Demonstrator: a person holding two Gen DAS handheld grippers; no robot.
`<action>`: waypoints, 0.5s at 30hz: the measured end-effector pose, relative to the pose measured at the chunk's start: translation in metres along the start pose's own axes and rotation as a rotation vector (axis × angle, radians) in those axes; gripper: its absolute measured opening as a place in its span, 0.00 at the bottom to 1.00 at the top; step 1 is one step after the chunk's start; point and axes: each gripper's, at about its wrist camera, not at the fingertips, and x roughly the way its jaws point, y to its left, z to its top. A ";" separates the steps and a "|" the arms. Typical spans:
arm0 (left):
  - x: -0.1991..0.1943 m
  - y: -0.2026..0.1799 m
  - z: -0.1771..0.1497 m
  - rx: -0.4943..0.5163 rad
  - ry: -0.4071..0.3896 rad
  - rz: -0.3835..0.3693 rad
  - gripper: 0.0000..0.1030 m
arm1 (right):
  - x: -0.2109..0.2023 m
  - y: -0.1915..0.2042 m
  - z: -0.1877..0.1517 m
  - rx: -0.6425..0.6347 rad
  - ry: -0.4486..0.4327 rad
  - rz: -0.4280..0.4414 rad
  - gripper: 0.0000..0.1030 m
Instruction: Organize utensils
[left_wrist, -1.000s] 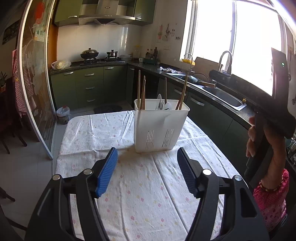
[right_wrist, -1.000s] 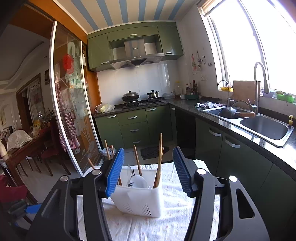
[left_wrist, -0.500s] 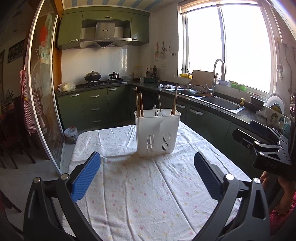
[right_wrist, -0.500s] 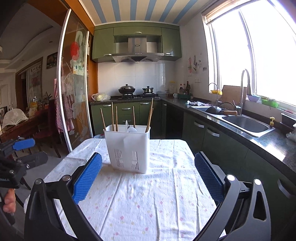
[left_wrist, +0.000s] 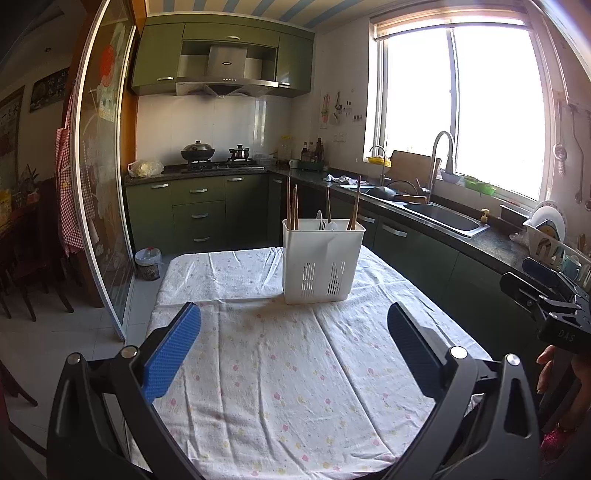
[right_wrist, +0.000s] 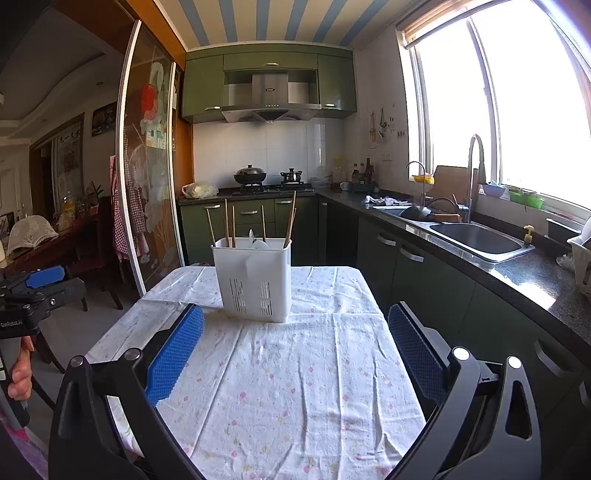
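Both the left gripper (left_wrist: 293, 343) and the right gripper (right_wrist: 295, 343) are spread wide with nothing between the pads, well short of the white utensil holder (left_wrist: 322, 260). Chopsticks (left_wrist: 293, 206) and spoons (left_wrist: 325, 224) stand upright inside the holder, on the flowered tablecloth (left_wrist: 288, 387).

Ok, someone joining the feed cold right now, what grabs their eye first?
The white utensil caddy standing upright toward the far end of the flowered tablecloth, with wooden chopsticks and a few spoons sticking out of it. Then the blue-padded fingers of the left gripper and the right gripper, both spread wide with nothing between them. Behind, the bright window over the sink.
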 end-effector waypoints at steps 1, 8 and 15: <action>0.000 0.001 0.000 -0.002 0.003 0.000 0.93 | -0.003 0.001 0.000 -0.003 -0.004 -0.002 0.96; -0.003 0.004 0.002 -0.002 -0.002 0.021 0.93 | -0.005 0.003 0.006 -0.008 -0.009 0.005 0.96; -0.002 0.003 0.001 0.000 0.005 0.018 0.93 | 0.002 0.004 0.006 -0.010 0.007 0.017 0.96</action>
